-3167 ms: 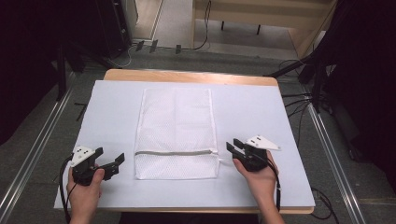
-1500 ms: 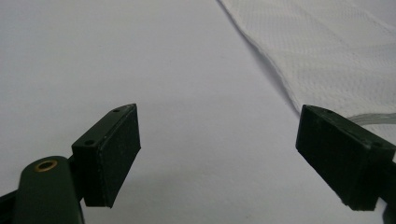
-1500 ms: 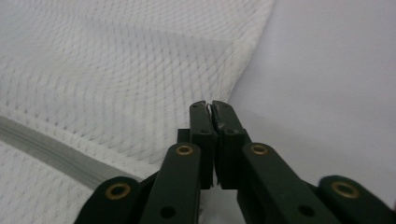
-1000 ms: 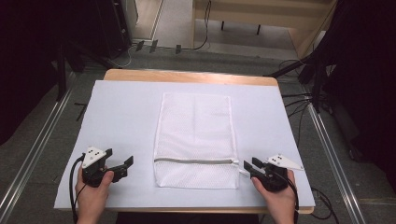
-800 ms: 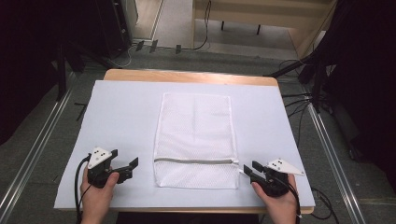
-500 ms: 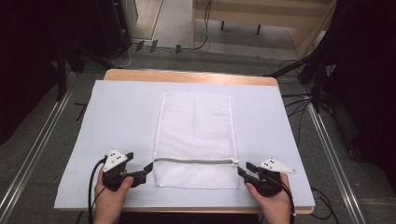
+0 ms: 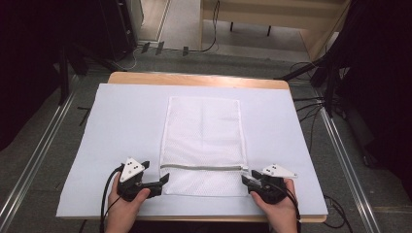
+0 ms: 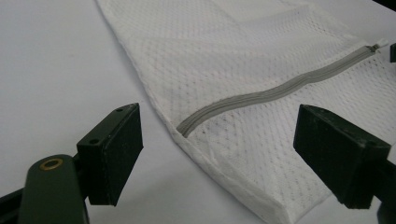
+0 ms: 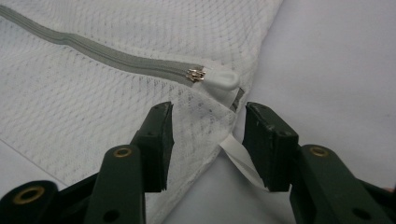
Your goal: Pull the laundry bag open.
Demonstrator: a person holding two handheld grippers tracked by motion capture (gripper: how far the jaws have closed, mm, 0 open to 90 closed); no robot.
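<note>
White mesh laundry bag [image 7: 204, 145] flat at centre of table [image 7: 121, 121]. Left gripper [image 7: 163, 180] at bag's near left corner, jaws wide, empty. Right gripper [image 7: 244, 178] at near right corner, jaws just opening, astride bag edge, unclamped.

The mesh bag [image 7: 203, 145] lies mid-table [image 7: 121, 121] before me; my left tongs [image 7: 163, 180] sit at its near left corner, my right tongs [image 7: 247, 178] at its near right

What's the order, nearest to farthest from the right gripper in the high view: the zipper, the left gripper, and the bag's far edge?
1. Zipper: its end lies just left of the right gripper.
2. Left gripper: across the mesh bag, at its near left corner.
3. Bag's far edge: toward the table's back.
</note>
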